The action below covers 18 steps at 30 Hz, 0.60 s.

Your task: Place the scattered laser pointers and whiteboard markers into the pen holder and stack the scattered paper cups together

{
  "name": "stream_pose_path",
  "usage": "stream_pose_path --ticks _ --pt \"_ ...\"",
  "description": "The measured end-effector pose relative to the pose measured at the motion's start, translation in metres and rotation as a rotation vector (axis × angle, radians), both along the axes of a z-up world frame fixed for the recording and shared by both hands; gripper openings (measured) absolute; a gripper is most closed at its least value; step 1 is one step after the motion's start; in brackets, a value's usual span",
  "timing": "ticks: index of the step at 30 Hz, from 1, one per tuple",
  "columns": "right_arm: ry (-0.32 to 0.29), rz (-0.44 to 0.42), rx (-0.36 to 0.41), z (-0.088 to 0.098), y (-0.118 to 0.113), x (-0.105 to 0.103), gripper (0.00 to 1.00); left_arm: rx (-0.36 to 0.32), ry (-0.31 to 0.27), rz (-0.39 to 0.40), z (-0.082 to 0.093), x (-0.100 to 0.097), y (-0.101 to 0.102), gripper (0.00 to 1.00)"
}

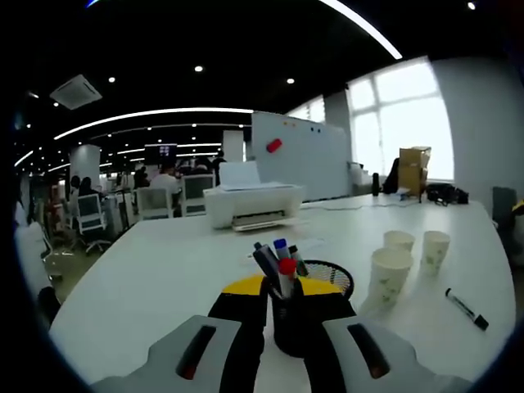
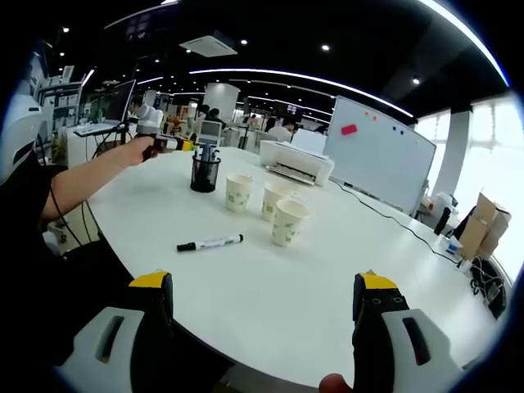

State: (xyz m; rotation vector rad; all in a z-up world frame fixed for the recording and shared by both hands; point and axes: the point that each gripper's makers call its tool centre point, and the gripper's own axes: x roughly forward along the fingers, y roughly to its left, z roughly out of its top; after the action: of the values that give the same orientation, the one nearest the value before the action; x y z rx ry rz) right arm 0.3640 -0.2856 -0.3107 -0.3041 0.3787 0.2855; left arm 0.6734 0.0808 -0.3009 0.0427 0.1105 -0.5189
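1. While the left gripper (image 1: 278, 344) is hovering right at the pen holder (image 1: 293, 321), its fingers are standing apart on either side of the holder without visibly pressing it; whether they are touching it I cannot tell.
2. Several markers (image 1: 281, 264) are already standing in the holder, so steadying it, not lifting it, looks like the useful job for that hand.
3. With its fingers spread wide and holding nothing, the right gripper (image 2: 262, 315) is sitting back at the near edge of the bench (image 2: 327, 278).
4. One black marker (image 2: 210, 242) is lying flat on the bench, well in front of the right gripper and near the three paper cups (image 2: 290, 221); it looks like the next thing to fetch.
5. Closing across the barrel's middle would probably keep it level for dropping in tip-down.
6. Open bench is lying between marker and holder; the cups are standing just beside that path, so a raised carry seems safer.
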Motion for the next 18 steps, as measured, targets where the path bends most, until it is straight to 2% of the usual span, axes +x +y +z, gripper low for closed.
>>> stream_pose_path --ticks 14,18 --pt "0.002 0.003 0.000 -0.0006 0.0012 0.0013 0.86 0.012 -0.004 0.017 -0.0006 0.0011 0.0056 0.20" --pt "0.002 0.003 0.000 -0.0002 0.0011 0.0014 0.86 0.012 -0.004 0.016 -0.0013 -0.0009 0.0047 0.23"
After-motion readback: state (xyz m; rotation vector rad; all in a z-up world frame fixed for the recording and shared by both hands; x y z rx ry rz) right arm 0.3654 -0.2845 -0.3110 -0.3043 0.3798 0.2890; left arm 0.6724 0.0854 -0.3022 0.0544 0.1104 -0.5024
